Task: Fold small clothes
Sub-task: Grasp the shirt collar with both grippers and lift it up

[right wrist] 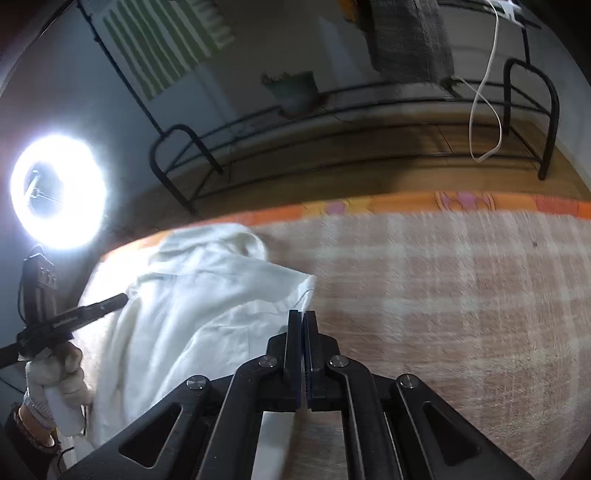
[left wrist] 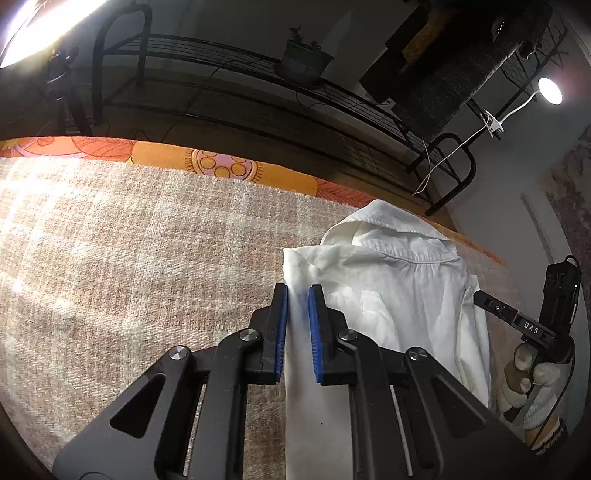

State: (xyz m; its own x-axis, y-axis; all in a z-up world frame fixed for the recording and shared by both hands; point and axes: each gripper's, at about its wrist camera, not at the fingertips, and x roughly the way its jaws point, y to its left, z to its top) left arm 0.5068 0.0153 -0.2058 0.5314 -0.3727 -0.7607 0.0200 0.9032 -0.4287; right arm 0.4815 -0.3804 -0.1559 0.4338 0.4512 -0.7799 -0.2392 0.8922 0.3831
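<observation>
Left wrist view first: at the far left a bright light (left wrist: 40, 33) glares over a black wire rack (left wrist: 229, 74) that carries a potted plant (left wrist: 304, 59). Below it lies a beige checked blanket (left wrist: 129, 240) over an orange flowered sheet (left wrist: 221, 164). Toward the right the white shirt (left wrist: 399, 280) rests on the blanket, collar away from the camera. The left tool (left wrist: 298, 295) has its blue pads nearly together on the shirt's left edge, a strip of white cloth pinched between them. Farther right a gloved hand (left wrist: 528, 376) holds the other tool, its tip at the shirt's right edge. Right wrist view: a ring light (right wrist: 59, 192) shines at the left, a gloved hand (right wrist: 55, 373) beneath it. The shirt (right wrist: 192, 295) lies left of centre on the blanket (right wrist: 461, 288). The right tool (right wrist: 303, 317) is fully closed on the shirt's near right corner, with white cloth hanging under its frame.
</observation>
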